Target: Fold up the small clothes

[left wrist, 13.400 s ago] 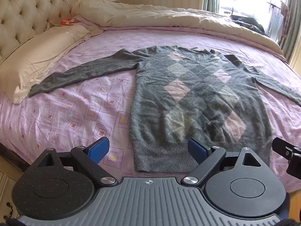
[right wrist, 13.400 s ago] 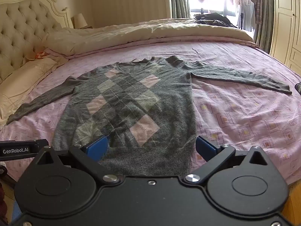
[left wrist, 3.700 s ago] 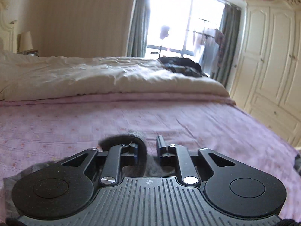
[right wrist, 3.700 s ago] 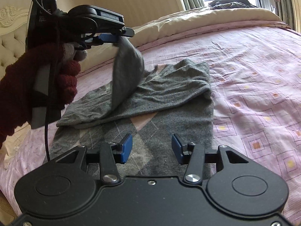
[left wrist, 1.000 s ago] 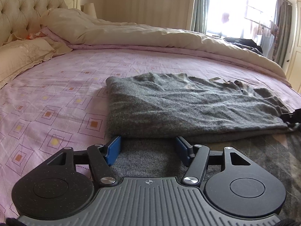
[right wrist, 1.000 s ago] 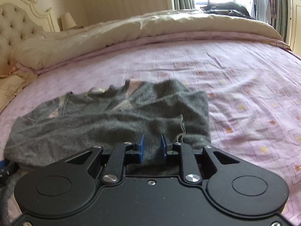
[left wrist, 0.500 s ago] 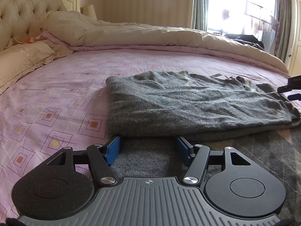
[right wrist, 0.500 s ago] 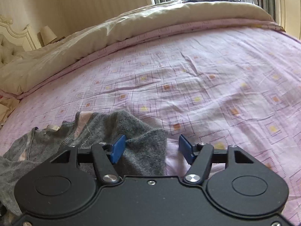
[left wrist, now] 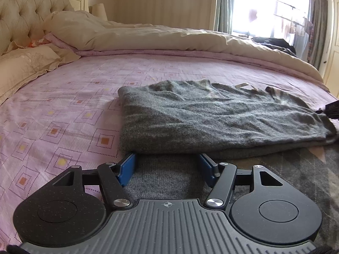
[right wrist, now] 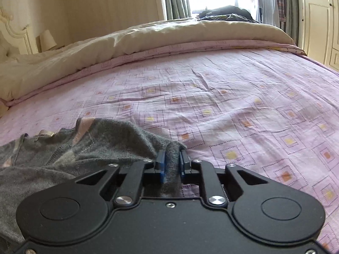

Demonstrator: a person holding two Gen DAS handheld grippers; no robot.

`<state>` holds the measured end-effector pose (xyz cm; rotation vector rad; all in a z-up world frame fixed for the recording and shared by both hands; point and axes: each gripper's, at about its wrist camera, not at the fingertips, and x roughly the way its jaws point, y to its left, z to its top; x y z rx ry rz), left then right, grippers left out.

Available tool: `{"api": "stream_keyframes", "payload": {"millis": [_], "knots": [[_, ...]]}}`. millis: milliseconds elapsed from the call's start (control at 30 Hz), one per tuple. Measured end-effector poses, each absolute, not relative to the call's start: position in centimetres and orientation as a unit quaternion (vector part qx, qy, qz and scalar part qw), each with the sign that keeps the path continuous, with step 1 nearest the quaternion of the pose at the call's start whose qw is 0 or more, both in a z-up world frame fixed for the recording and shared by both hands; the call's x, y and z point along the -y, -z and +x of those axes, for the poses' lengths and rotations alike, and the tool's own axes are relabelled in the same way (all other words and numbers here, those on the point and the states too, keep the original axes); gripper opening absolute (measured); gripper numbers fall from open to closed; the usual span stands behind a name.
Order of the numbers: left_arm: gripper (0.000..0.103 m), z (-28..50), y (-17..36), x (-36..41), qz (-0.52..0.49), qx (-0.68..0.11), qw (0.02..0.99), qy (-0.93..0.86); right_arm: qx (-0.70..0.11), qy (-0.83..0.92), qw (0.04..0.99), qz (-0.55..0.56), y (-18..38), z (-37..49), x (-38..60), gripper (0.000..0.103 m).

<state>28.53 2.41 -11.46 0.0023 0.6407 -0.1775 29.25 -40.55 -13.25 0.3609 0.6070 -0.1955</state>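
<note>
Grey wool, my sweater (left wrist: 211, 122) lies folded on the pink bed (left wrist: 63, 110). My left tongs (left wrist: 167, 167) gape wide over its near hem (touching nothing). My right tongs (right wrist: 172, 165) pinch its right edge.

The sweater (left wrist: 211, 116) is a fuzzy grey knit, matt and slightly rough, ribbed at its hem. The bed sheet (right wrist: 243, 105) is thin, smooth printed cloth, lightly creased. The duvet (left wrist: 169, 40) is soft beige fabric. The headboard (left wrist: 27, 10) is tufted, faintly glossy upholstery. The left tongs (left wrist: 167, 167) are matt black speckled plastic with blue pads (left wrist: 127, 167) and shiny metal pivots.
</note>
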Motion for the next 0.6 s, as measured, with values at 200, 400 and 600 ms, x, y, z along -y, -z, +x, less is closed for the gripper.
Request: {"api": "stream_keyframes", "payload": {"millis": [200,400,600], "knots": [[0.061,27.5,7.0,-4.2,-0.019,-0.274,0.957,0.093,-0.274,0.073,0.924,0.257,13.9,28.5,42.6,0.031],[0.062,34.4,4.1,-3.5,-0.006,-0.271,0.959,0.086,-0.296,0.097,0.936,0.165,13.3,29.6,39.9,0.037],[0.061,42.0,5.7,-0.3,0.038,-0.322,0.943,0.077,-0.302,0.105,0.938,0.136,13.3,29.9,39.2,0.038]]}}
